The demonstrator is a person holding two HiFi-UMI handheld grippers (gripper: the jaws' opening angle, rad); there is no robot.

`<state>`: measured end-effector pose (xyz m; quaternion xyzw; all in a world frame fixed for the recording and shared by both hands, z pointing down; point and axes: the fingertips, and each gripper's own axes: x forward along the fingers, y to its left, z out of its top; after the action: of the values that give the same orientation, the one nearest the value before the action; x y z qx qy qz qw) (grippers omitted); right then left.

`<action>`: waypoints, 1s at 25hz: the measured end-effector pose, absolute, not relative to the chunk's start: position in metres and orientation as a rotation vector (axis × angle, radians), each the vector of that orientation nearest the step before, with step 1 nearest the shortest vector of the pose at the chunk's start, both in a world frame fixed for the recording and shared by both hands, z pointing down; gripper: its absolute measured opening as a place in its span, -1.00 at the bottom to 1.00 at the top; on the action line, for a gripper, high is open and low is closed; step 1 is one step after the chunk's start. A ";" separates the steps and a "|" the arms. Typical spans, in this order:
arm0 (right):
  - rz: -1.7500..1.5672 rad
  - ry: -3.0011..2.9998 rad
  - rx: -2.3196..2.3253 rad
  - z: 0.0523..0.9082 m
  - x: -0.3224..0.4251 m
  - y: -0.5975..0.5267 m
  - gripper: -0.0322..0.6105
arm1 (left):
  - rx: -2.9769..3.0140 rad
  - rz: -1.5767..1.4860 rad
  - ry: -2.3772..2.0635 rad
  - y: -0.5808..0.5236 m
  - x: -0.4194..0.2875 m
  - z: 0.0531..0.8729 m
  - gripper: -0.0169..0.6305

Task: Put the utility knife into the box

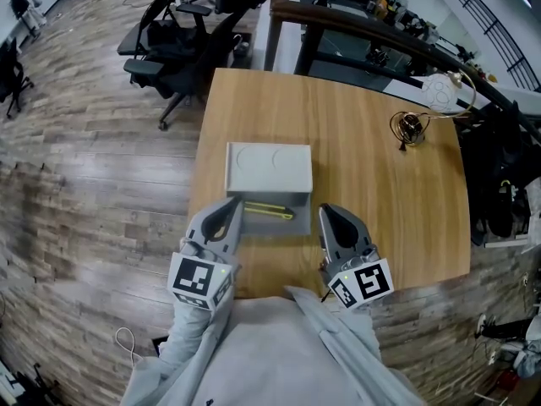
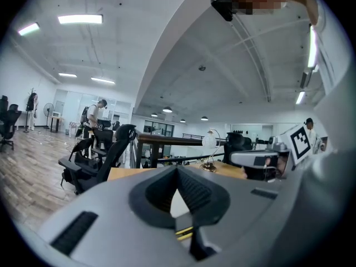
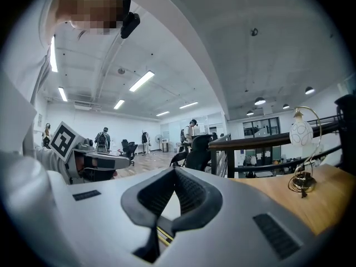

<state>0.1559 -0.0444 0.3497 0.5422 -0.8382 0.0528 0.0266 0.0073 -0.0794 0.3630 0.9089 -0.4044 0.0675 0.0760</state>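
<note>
A grey box (image 1: 269,228) sits on the wooden table (image 1: 363,193) near its front edge, its lid (image 1: 269,167) folded back away from me. The yellow and black utility knife (image 1: 270,211) lies inside the box. My left gripper (image 1: 232,205) hovers at the box's front left corner and my right gripper (image 1: 329,214) at its front right; both are shut and hold nothing. In the left gripper view the fingers (image 2: 194,191) meet, with a sliver of the knife (image 2: 185,233) below them. The right gripper view shows the same closed fingers (image 3: 192,191) and a knife sliver (image 3: 164,237).
A small coiled-wire object (image 1: 409,128) stands on the table's far right, and a white globe lamp (image 1: 441,91) just beyond. Black office chairs (image 1: 182,49) stand behind the table's far left corner. A dark railing (image 1: 363,24) runs behind. People stand in the distant room (image 3: 103,139).
</note>
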 end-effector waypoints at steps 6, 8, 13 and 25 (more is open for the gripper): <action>0.164 -2.584 1.668 0.351 0.154 -0.042 -0.85 | 2.733 0.197 -1.206 -0.077 0.007 0.361 -0.89; 0.163 -2.588 1.664 0.350 0.153 -0.043 -0.85 | 2.732 0.198 -1.207 -0.077 0.007 0.361 -0.89; 0.169 -2.591 1.657 0.351 0.150 -0.045 -0.85 | 2.727 0.202 -1.211 -0.080 0.004 0.361 -0.89; 0.187 -2.577 1.618 0.363 0.145 -0.050 -0.85 | 2.709 0.209 -1.197 -0.085 0.006 0.368 -0.89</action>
<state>0.1453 -0.0502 0.3628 0.5303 -0.8443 0.0613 0.0466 0.0060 -0.0852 0.3679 0.9090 -0.4017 0.0702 0.0860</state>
